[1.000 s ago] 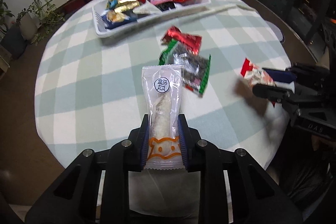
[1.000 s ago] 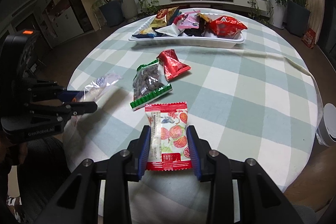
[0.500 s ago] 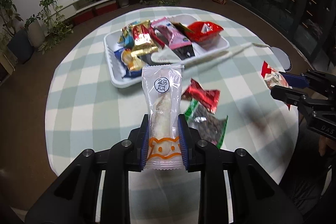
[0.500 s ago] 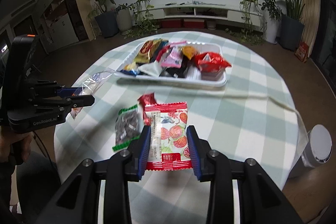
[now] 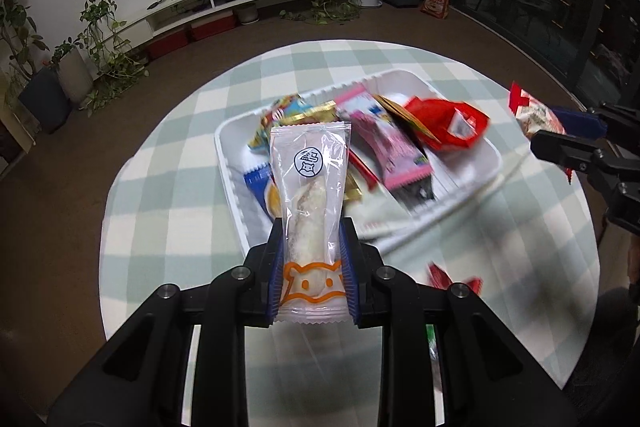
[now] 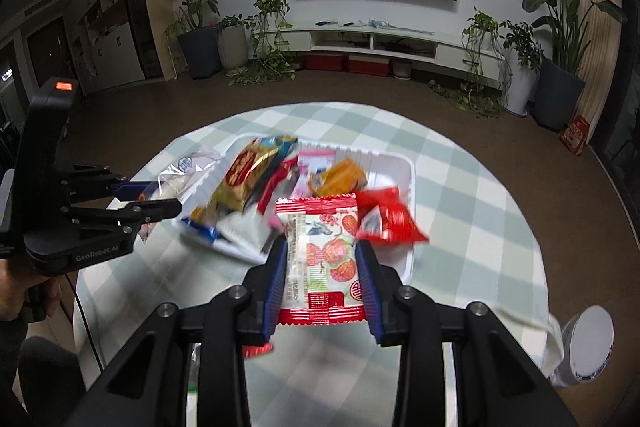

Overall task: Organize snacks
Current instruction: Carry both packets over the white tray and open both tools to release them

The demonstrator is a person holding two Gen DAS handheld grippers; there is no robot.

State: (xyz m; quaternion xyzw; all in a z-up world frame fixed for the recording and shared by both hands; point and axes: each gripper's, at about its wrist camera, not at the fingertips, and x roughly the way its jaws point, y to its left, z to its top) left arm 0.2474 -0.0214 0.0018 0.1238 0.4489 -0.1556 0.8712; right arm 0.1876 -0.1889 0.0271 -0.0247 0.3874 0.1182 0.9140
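Observation:
My left gripper (image 5: 312, 267) is shut on a clear wrapped pastry bar (image 5: 310, 195) with an orange animal print, held up over the near left end of the white tray (image 5: 486, 157). My right gripper (image 6: 323, 279) is shut on a red and white strawberry snack packet (image 6: 324, 247), held over the tray's near right part (image 6: 404, 167). The tray holds several snack packets, among them a pink one (image 5: 390, 143) and a red one (image 5: 448, 123). Each gripper shows in the other's view: the right gripper (image 5: 560, 135) at the right edge, the left gripper (image 6: 160, 195) at the left.
A round table with a green and white checked cloth (image 5: 180, 195) bears the tray. A red wrapped snack (image 5: 452, 281) lies on the cloth near my left gripper's fingers. A white round object (image 6: 588, 347) stands off the table's right edge. A person's hand (image 6: 24, 295) holds the left gripper.
Both grippers have travelled forward across the table toward the tray and risen, each keeping its packet. The loose red and green packets have slipped back under the grippers.

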